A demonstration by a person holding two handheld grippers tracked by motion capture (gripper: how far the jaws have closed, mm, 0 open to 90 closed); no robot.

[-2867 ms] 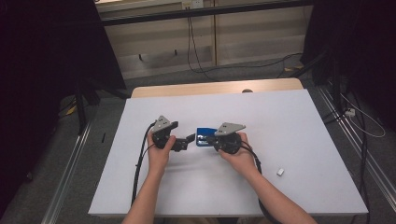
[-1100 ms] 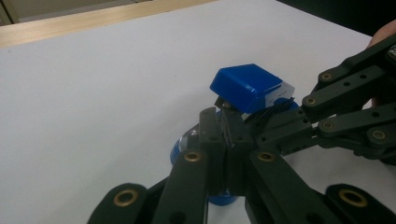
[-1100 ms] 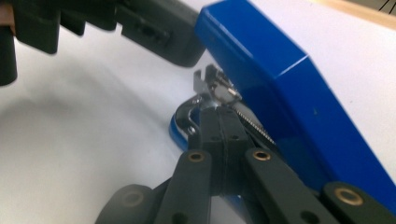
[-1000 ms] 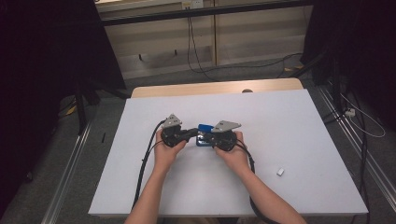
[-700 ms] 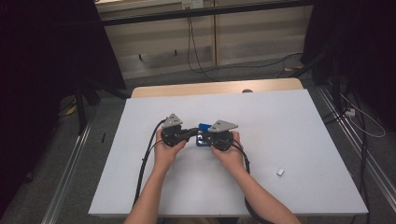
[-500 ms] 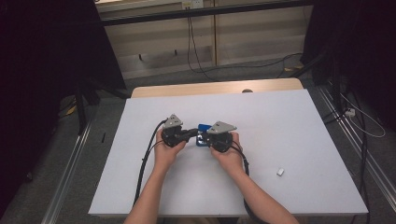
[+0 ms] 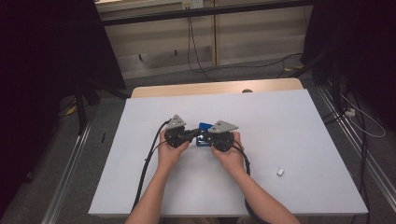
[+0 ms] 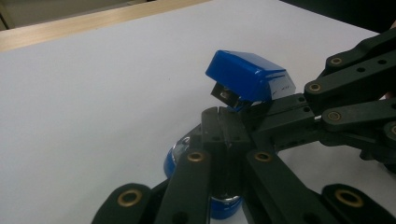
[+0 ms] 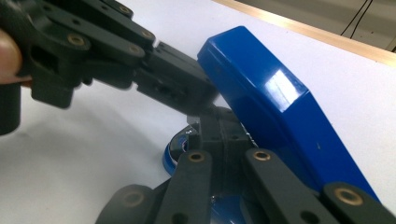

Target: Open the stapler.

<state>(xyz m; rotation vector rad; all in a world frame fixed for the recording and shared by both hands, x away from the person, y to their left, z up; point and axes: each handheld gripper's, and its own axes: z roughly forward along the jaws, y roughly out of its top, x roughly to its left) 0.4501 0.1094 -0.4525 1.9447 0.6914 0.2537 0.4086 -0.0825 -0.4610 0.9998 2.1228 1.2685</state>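
Observation:
A blue stapler [image 7: 202, 127] lies at the middle of the white table [image 7: 303, 140], its blue top [image 8: 247, 77] hinged up off the base [image 8: 173, 158]. My left gripper [image 7: 195, 135] is shut, and its tips [image 8: 224, 123] sit over the base just under the raised top. My right gripper [image 7: 206, 136] comes in from the other side, also shut, with its tips [image 9: 212, 123] beside the blue top [image 9: 271, 102]. The two grippers' tips meet nose to nose; the left gripper [image 9: 196, 95] reaches under the lid. Whether anything thin is pinched I cannot tell.
A small white object [image 7: 280, 172] lies on the table to the right of the hands. Black cables [image 7: 148, 158] trail from the grippers toward the front edge. A wooden strip [image 7: 215, 87] borders the far side.
Since the earliest frame the two grippers have drawn together over the stapler. Over the last second the right one edged slightly left; otherwise both hands hold still.

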